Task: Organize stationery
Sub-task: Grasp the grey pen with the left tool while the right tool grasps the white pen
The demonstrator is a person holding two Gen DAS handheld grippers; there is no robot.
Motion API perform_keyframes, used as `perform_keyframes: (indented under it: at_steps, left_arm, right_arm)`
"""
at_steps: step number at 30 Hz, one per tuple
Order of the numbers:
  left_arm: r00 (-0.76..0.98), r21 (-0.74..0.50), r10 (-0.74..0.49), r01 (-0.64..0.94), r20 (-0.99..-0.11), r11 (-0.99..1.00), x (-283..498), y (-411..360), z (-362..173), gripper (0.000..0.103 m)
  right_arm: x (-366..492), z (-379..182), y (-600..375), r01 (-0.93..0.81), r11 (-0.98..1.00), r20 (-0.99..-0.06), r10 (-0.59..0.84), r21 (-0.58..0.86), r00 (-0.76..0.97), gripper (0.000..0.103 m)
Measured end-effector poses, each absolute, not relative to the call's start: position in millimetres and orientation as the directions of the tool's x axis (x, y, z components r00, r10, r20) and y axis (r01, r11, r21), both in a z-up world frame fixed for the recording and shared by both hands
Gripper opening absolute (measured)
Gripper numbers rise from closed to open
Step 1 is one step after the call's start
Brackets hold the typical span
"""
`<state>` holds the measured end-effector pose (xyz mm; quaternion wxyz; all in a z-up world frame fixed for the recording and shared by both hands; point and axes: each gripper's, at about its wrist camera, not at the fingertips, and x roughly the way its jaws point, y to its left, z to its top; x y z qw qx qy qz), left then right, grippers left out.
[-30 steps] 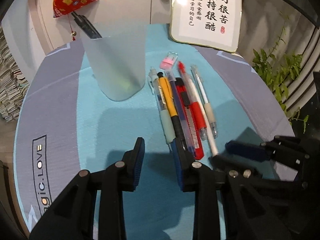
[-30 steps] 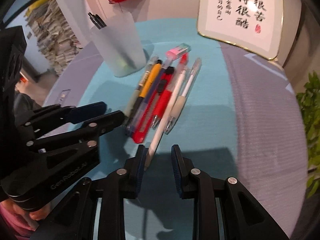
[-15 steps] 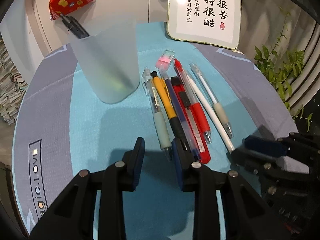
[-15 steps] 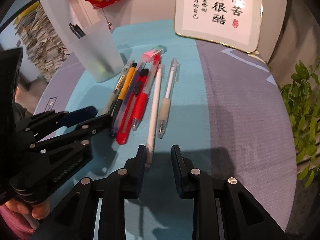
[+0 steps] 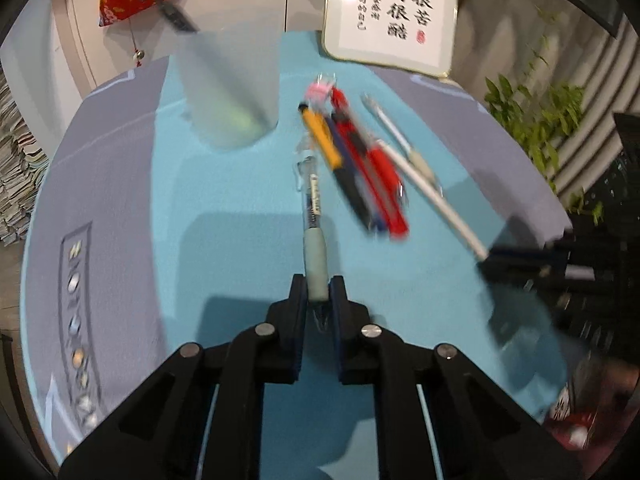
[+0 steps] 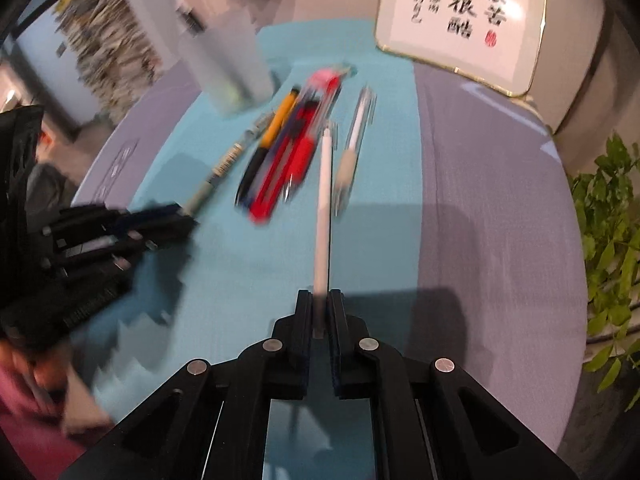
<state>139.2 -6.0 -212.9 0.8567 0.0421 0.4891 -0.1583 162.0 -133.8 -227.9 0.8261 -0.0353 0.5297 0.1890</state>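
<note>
Pens lie in a loose row on the teal mat (image 5: 240,208) at the middle of the desk (image 5: 100,152). Left hand-held gripper (image 5: 318,292) is clamped on the grey grip of a clear pen (image 5: 314,216). Right hand-held gripper (image 6: 319,308) is clamped on one end of a white pen (image 6: 323,200). Between these two lie a yellow pen (image 5: 324,140), a red pen (image 5: 384,164) and a red cutter (image 6: 276,188), close together. Frosted cup (image 5: 228,92) stands upright toward the desk's far edge, left of the row. Framed sign (image 5: 392,12) leans at the far edge.
</note>
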Motion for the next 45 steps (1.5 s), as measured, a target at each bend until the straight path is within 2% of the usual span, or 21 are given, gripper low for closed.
perform_keyframes:
  at_steps: [6, 9, 11, 13, 16, 25, 32, 35, 36, 37, 38, 40, 43, 45]
  left_arm:
    - [0.431, -0.080, -0.233, 0.345, -0.872, 0.935, 98, 9, -211, 0.009]
    - [0.455, -0.045, -0.210, 0.346, -0.865, 0.937, 97, 5, -209, 0.009]
    - [0.469, -0.040, -0.203, 0.335, -0.860, 0.941, 107, 1, -206, 0.014]
    - [0.485, -0.059, -0.225, 0.333, -0.845, 0.941, 120, -5, -201, 0.030]
    - [0.511, -0.041, -0.212, 0.325, -0.833, 0.945, 140, -16, -198, 0.030]
    - [0.480, -0.009, -0.168, 0.317, -0.861, 0.948, 185, -35, -211, 0.031]
    - [0.476, -0.004, -0.161, 0.313, -0.865, 0.950, 201, -39, -214, 0.031]
    - [0.477, -0.004, -0.164, 0.318, -0.863, 0.948, 202, -39, -214, 0.031]
    - [0.479, -0.001, -0.165, 0.326, -0.862, 0.945, 200, -39, -214, 0.029]
    - [0.480, 0.000, -0.170, 0.335, -0.861, 0.942, 199, -40, -214, 0.028]
    - [0.478, -0.008, -0.181, 0.342, -0.859, 0.940, 197, -39, -214, 0.027]
    - [0.468, -0.034, -0.203, 0.345, -0.860, 0.938, 194, -38, -214, 0.013]
    - [0.446, -0.111, -0.259, 0.331, -0.857, 0.937, 191, -29, -209, 0.014]
    - [0.476, -0.128, -0.279, 0.325, -0.834, 0.937, 184, -22, -196, 0.014]
  right_arm:
    - [128, -231, -155, -0.443, 0.886, -0.917, 0.284, 0.139, 0.279, 0.008]
    - [129, -226, -156, -0.438, 0.890, -0.904, 0.287, 0.128, 0.318, 0.011]
    - [136, -220, -155, -0.416, 0.897, -0.883, 0.308, 0.146, 0.355, 0.023]
    - [143, -215, -151, -0.405, 0.901, -0.864, 0.325, 0.159, 0.385, 0.048]
    - [156, -210, -140, -0.398, 0.906, -0.840, 0.324, 0.143, 0.435, 0.049]
    - [191, -222, -116, -0.362, 0.928, -0.884, 0.244, 0.093, 0.399, 0.049]
    - [205, -225, -107, -0.357, 0.932, -0.893, 0.214, 0.064, 0.397, 0.048]
    - [206, -225, -103, -0.355, 0.935, -0.888, 0.158, -0.005, 0.431, 0.031]
    - [206, -225, -103, -0.354, 0.935, -0.886, 0.157, -0.008, 0.436, 0.019]
    - [206, -224, -104, -0.353, 0.935, -0.887, 0.161, -0.003, 0.433, 0.013]
    - [205, -224, -105, -0.348, 0.937, -0.888, 0.161, 0.001, 0.431, 0.013]
    - [206, -224, -109, -0.342, 0.939, -0.887, 0.184, 0.032, 0.423, 0.011]
    - [202, -216, -120, -0.342, 0.927, -0.871, 0.291, 0.154, 0.396, 0.008]
    - [194, -203, -125, -0.344, 0.923, -0.844, 0.317, 0.171, 0.432, 0.008]
